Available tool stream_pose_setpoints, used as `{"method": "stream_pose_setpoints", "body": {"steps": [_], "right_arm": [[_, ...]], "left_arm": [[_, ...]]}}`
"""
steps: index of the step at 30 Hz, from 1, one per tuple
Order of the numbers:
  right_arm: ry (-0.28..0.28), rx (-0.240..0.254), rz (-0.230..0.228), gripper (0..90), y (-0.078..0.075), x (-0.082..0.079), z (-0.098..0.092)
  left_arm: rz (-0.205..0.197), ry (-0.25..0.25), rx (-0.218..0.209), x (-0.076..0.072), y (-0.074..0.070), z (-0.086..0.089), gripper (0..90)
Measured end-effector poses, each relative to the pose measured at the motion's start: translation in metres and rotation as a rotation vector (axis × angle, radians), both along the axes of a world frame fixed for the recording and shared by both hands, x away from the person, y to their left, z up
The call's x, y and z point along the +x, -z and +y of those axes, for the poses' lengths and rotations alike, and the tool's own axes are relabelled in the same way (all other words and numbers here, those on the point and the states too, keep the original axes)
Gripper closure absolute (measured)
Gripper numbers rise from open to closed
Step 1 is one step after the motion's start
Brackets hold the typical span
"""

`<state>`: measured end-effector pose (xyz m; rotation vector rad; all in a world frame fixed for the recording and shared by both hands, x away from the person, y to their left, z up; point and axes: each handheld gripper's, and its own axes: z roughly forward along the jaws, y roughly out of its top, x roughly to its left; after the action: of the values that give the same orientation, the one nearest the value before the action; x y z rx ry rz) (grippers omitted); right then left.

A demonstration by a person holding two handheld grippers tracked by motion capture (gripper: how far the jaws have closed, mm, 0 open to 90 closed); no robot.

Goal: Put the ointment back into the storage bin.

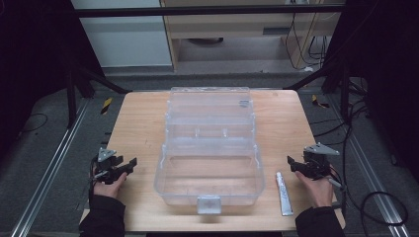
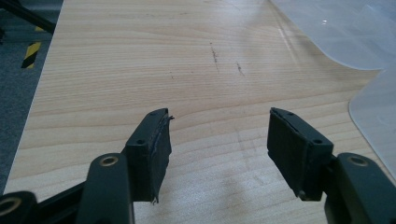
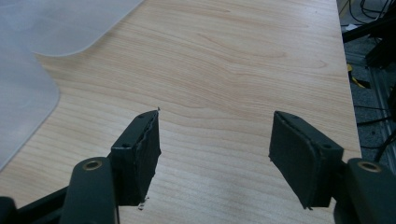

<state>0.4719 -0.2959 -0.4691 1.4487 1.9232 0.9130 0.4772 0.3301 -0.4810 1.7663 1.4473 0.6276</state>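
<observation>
The clear box (image 1: pixel 209 163) sits open mid-bench (image 1: pixel 143 128): probably light, stiff, slippery (grip the rim). The small tube (image 1: pixel 283 193), likely soft, lies beside the right claw (image 1: pixel 295 165). Left claw (image 1: pixel 129 164) and right both gape, empty.

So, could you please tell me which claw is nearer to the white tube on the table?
Right. The right claw hovers just beside the white tube; the left claw is across the clear box.
</observation>
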Motion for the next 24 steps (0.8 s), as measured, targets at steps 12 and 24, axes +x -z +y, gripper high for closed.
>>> {"method": "stream_pose_setpoints", "body": {"steps": [12,24], "right_arm": [[-0.031,-0.059,0.074,38.2,-0.026,-0.008,0.012],[-0.092,-0.085,0.194,40.0,-0.051,-0.013,0.027]], "left_arm": [[0.025,0.004,0.018,0.0,0.001,0.0,38.4],[0.035,0.024,0.022,0.001,0.001,-0.002,36.6]]}}
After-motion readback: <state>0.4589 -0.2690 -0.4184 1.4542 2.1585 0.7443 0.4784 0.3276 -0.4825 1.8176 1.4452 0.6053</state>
